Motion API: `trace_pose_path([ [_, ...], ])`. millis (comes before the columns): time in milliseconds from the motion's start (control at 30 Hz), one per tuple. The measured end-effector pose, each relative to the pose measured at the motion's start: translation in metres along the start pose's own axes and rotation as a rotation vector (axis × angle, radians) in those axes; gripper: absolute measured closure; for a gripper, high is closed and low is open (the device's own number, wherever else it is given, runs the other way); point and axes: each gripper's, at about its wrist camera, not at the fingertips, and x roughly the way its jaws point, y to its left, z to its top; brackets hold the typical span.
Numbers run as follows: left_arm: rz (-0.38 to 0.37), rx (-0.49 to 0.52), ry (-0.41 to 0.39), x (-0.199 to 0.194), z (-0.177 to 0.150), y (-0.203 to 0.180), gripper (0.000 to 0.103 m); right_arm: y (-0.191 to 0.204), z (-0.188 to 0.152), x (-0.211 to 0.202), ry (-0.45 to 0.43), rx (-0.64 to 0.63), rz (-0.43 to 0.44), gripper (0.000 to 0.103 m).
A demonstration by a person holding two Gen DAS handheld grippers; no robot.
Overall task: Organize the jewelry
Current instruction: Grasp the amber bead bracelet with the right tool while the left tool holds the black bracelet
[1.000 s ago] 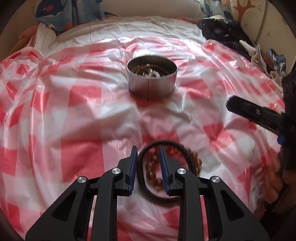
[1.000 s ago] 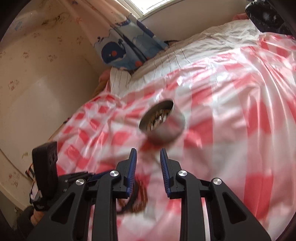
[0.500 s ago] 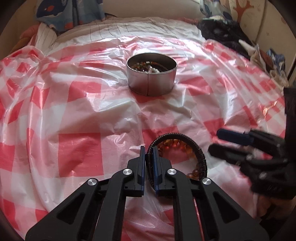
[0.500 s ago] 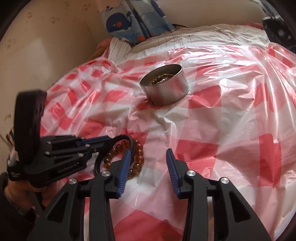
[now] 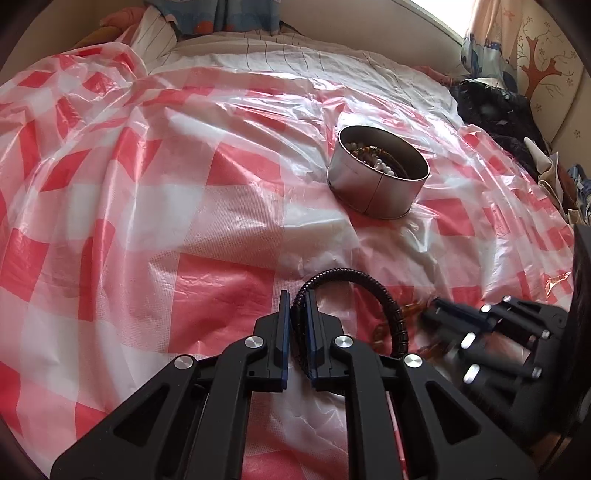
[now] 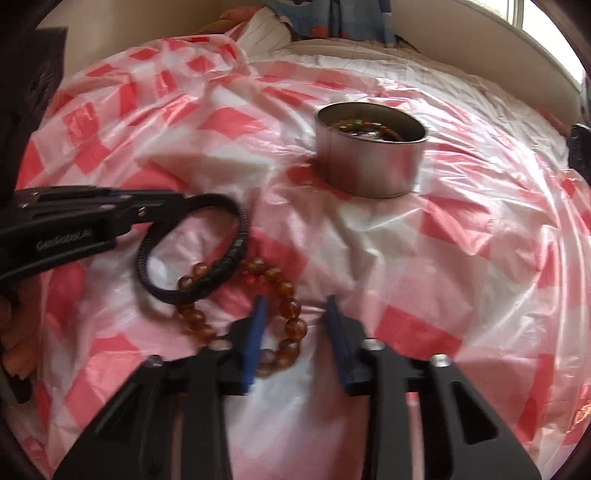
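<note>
My left gripper (image 5: 296, 306) is shut on a black braided bracelet (image 5: 373, 286), which also shows as a loop in the right wrist view (image 6: 221, 254). An amber bead bracelet (image 6: 284, 291) lies on the red-and-white checked plastic sheet (image 5: 147, 206), partly under the black one. My right gripper (image 6: 295, 314) is open, its fingers straddling the right side of the bead bracelet. In the left wrist view it (image 5: 443, 321) appears blurred at the lower right. A round metal tin (image 5: 376, 177) holding several pieces of jewelry stands further back (image 6: 369, 155).
The sheet covers a bed with a striped white sheet (image 5: 277, 48) behind. A whale-print cloth (image 5: 221, 14) lies at the head. Dark clothes (image 5: 495, 110) are piled at the right edge.
My left gripper stayed shut on the black bracelet and swung left, so the tin sits further right. My right gripper came in over the amber bead bracelet, still open.
</note>
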Motion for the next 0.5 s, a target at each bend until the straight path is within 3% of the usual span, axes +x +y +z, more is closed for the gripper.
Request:
trace_pose_path([
  [100,0.007,0.018,0.012,0.003,-0.001,-0.004,0.093,-0.041,-0.005,-0.008,-0.033,0.155,-0.035,0.091],
  [167,0.024,0.045,0.013,0.005,-0.003,-0.009,0.089,-0.069,-0.011,-0.016,-0.062,0.265,-0.007,0.091],
  [267,0.028,0.086,0.016,0.007,-0.005,-0.017,0.074,-0.09,-0.015,-0.023,-0.086,0.377,0.084,0.088],
  [300,0.034,0.103,0.016,0.008,-0.006,-0.02,0.071,-0.093,-0.016,-0.023,-0.09,0.391,0.103,0.071],
  [367,0.067,0.143,0.016,0.011,-0.008,-0.027,0.07,-0.09,-0.016,-0.022,-0.079,0.373,0.099,0.058],
  [400,0.081,0.159,0.015,0.012,-0.009,-0.03,0.07,-0.086,-0.015,-0.019,-0.064,0.35,0.081,0.058],
  [467,0.091,0.178,0.012,0.01,-0.009,-0.032,0.085,-0.07,-0.013,-0.011,-0.029,0.288,0.025,0.059],
  [500,0.084,0.184,0.012,0.009,-0.008,-0.033,0.095,-0.064,-0.014,-0.011,-0.026,0.262,0.003,0.071],
])
